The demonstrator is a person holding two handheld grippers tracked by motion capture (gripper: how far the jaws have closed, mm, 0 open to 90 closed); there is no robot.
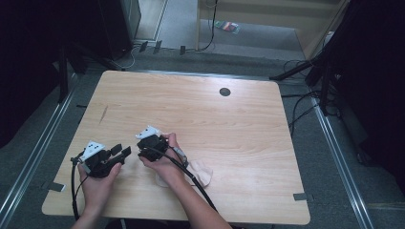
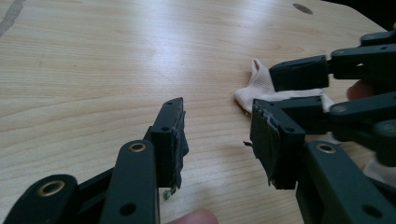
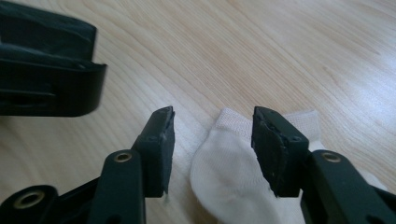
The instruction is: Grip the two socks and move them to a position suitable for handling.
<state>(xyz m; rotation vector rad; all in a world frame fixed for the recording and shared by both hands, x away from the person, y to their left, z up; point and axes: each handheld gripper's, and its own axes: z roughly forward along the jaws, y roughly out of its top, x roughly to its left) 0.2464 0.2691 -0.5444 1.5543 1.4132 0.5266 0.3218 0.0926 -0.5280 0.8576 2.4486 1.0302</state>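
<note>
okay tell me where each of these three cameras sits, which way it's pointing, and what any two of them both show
High view: above the person's side, looking forward and down at the table; both forearms enter from below.
Left gripper view: rides the left gripper, facing the right gripper.
Right gripper view: rides the right gripper, aimed at the white sock.
Shared: both gripper views show the sock.

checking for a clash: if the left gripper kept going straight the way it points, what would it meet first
Most likely the right gripper, whose jaws stand close ahead and to the right of the open left gripper, above the white sock. Depth is unclear, so it might slip just past onto bare table.
</note>
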